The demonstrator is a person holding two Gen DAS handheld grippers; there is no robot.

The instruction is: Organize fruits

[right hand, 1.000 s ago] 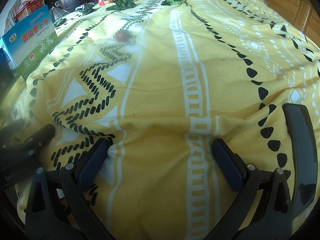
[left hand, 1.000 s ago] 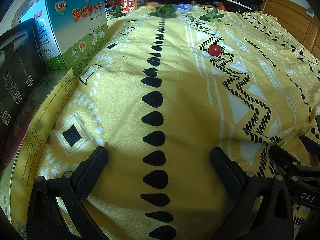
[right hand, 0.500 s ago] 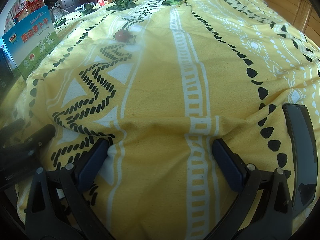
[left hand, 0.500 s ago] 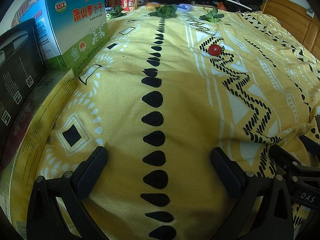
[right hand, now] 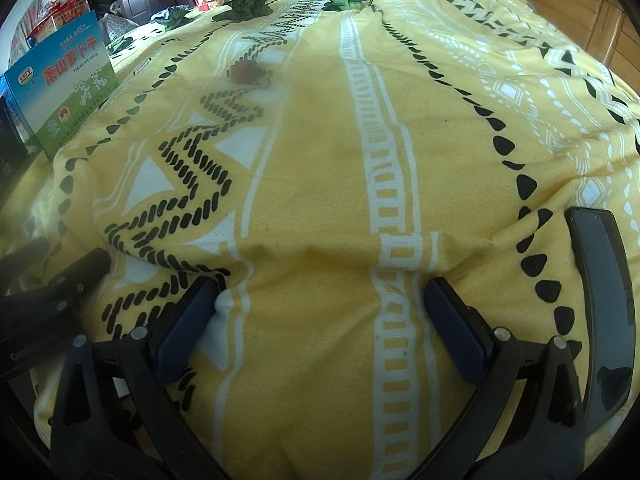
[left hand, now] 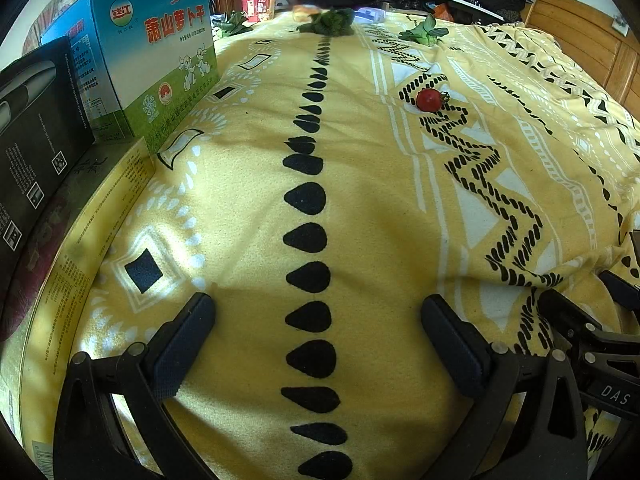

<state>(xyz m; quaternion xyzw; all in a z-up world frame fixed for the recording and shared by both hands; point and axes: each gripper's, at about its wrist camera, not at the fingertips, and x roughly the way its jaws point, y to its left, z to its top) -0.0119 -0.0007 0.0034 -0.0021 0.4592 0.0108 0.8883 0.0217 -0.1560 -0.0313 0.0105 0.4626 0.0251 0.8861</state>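
Note:
A small red tomato (left hand: 429, 99) lies on the yellow patterned bedspread (left hand: 360, 200), far ahead and to the right of my left gripper (left hand: 316, 328). In the right wrist view the same tomato (right hand: 245, 71) looks blurred, far ahead on the left. Both grippers rest low on the cloth. My left gripper is open with nothing between its fingers. My right gripper (right hand: 320, 308) is open too, and empty. Leafy greens (left hand: 330, 23) lie at the far end of the bed, with another bunch (left hand: 425, 34) to their right.
A blue and green carton (left hand: 148, 52) stands at the left edge, beside a black box (left hand: 36, 128) and a flat yellow box (left hand: 80, 240). A dark phone (right hand: 604, 300) lies right of my right gripper. A red cup (left hand: 258, 7) and clutter sit beyond the bed.

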